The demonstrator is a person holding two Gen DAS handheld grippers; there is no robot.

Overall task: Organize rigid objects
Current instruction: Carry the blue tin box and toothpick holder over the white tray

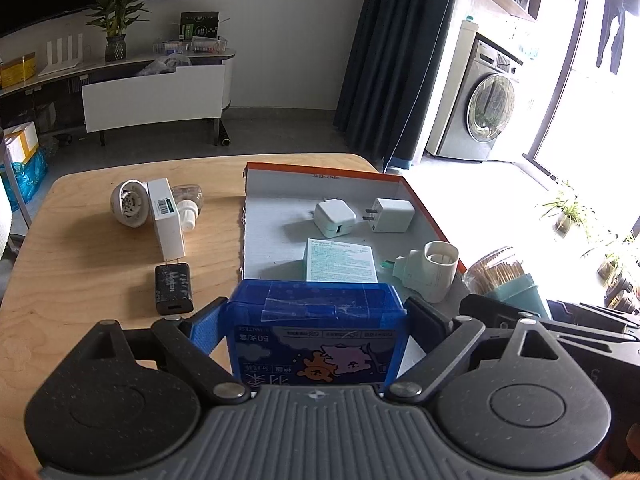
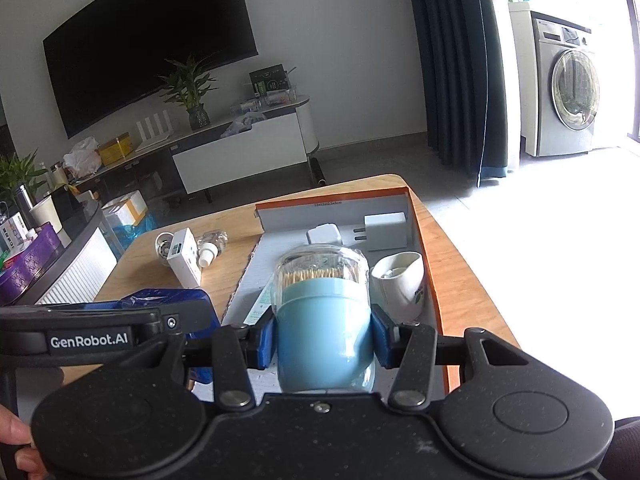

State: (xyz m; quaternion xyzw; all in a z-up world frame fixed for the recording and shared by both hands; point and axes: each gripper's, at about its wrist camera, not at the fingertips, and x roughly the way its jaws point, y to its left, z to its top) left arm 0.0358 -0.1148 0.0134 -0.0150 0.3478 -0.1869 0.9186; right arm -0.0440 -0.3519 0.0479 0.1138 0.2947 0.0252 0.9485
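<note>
The left gripper point(image 1: 316, 316) is clamped on a blue plastic box point(image 1: 316, 332) with cartoon print, its fingers pressed against the box's two short sides, and it holds the box at the near edge of the orange-rimmed tray point(image 1: 424, 204). The right gripper point(image 2: 323, 338) is closed around the pale blue base of a toothpick jar point(image 2: 322, 312), whose clear dome points forward over the tray's near half.

Already lying in the tray are two white chargers point(image 1: 334, 218), a teal-printed flat box point(image 1: 340, 260) and a white plug-in device point(image 1: 430, 270). Out on the wooden table point(image 1: 92, 272) sit a black adapter point(image 1: 173, 288), a long white box point(image 1: 166, 216), a round white part and a small clear bottle, so the sorting looks only partly done.

The likely trouble is crowding. Both tools are close together at the same edge (the left one's body fills the lower left of the right wrist view), so lowering both loads at once could knock the tools or jam one item against the other. The jar is round and smooth, and gripped low; if set down tilted it could roll into the white plug-in device just beside it. The blue box, released on the flat box's edge, could end up propped crooked.
</note>
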